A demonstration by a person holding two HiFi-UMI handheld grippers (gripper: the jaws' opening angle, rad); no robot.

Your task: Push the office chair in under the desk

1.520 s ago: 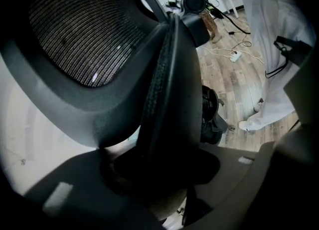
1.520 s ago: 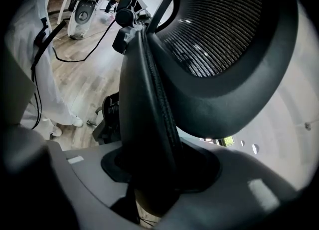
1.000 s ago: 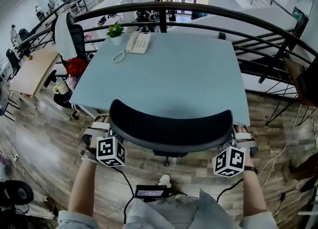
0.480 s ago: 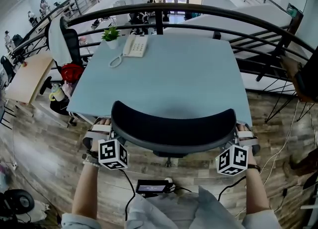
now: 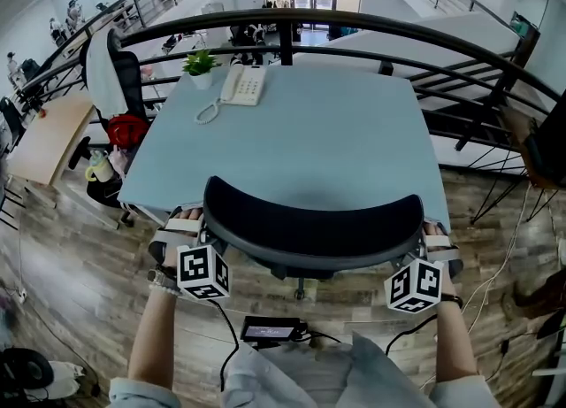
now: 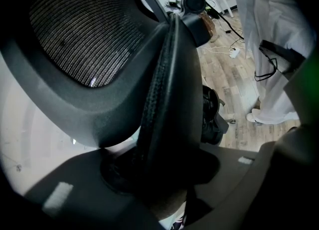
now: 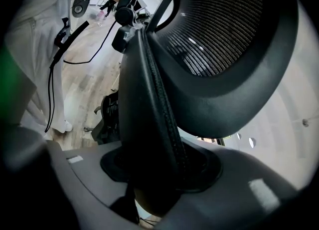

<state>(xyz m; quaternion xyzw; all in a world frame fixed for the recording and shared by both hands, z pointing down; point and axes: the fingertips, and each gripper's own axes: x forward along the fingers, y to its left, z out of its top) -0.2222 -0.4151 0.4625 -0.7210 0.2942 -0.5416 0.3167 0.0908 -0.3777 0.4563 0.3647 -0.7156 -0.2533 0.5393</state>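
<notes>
The black office chair's backrest (image 5: pixel 309 225) stands at the front edge of the pale blue desk (image 5: pixel 301 132), and its seat is hidden below. My left gripper (image 5: pixel 190 231) is shut on the backrest's left edge. My right gripper (image 5: pixel 430 240) holds the right edge. In the left gripper view the padded rim (image 6: pixel 164 99) runs down between the jaws of the left gripper (image 6: pixel 159 169), with the mesh back to its left. In the right gripper view the rim (image 7: pixel 147 99) sits between the jaws of the right gripper (image 7: pixel 159 171); these jaws are opening slightly, and the pads still touch the rim.
A white telephone (image 5: pixel 242 84) and a small plant (image 5: pixel 200 65) stand at the desk's far left. A dark railing (image 5: pixel 371 21) curves behind the desk. Another chair draped in white (image 5: pixel 110 65), a red bag (image 5: pixel 130 129) and a wooden table (image 5: pixel 44 136) are at left. Cables cross the wooden floor.
The chair back and both grippers have shifted a little to the right in the head view. Both grippers stay on the backrest's edges.
</notes>
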